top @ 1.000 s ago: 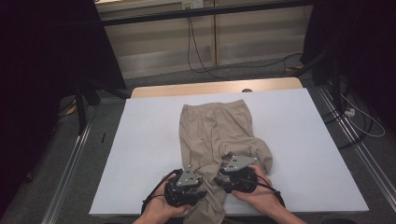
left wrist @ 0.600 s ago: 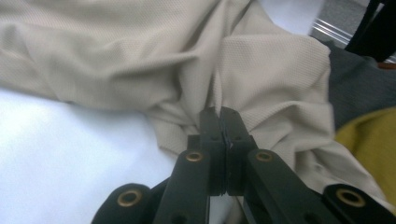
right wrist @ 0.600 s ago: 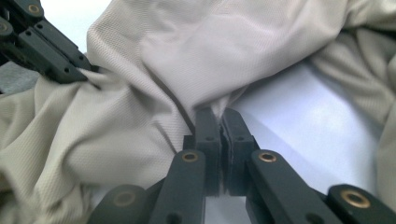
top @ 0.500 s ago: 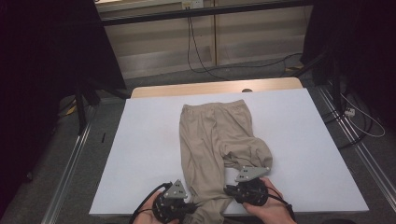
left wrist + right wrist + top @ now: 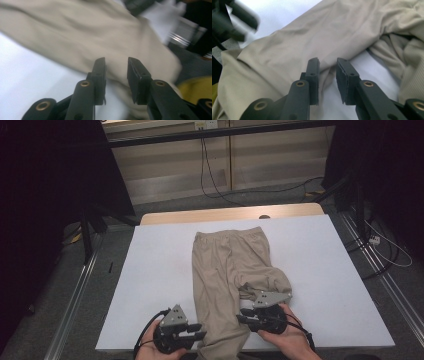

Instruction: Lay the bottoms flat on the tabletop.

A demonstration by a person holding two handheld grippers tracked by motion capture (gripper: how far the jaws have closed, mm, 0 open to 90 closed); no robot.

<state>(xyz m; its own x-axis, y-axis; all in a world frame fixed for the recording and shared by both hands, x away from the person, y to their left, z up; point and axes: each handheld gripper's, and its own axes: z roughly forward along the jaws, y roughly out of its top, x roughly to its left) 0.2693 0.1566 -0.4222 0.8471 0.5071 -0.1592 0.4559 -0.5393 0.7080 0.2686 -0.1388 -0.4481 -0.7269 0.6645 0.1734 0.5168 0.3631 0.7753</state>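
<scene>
Now both grippers' fingers slightly parted, empty, trousers just ahead.

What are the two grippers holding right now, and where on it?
Nothing: the left gripper and right gripper have just been opening, jaws apart with no cloth between them, beside the beige trousers' straight leg.

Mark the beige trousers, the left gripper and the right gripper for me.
beige trousers [image 5: 227,265]: high view, on the seat below the waistband.
left gripper [image 5: 200,331]: high view, midway between its fingertips, beside the straight leg.
right gripper [image 5: 242,314]: high view, midway between its fingertips, by the bunched-up leg.
</scene>
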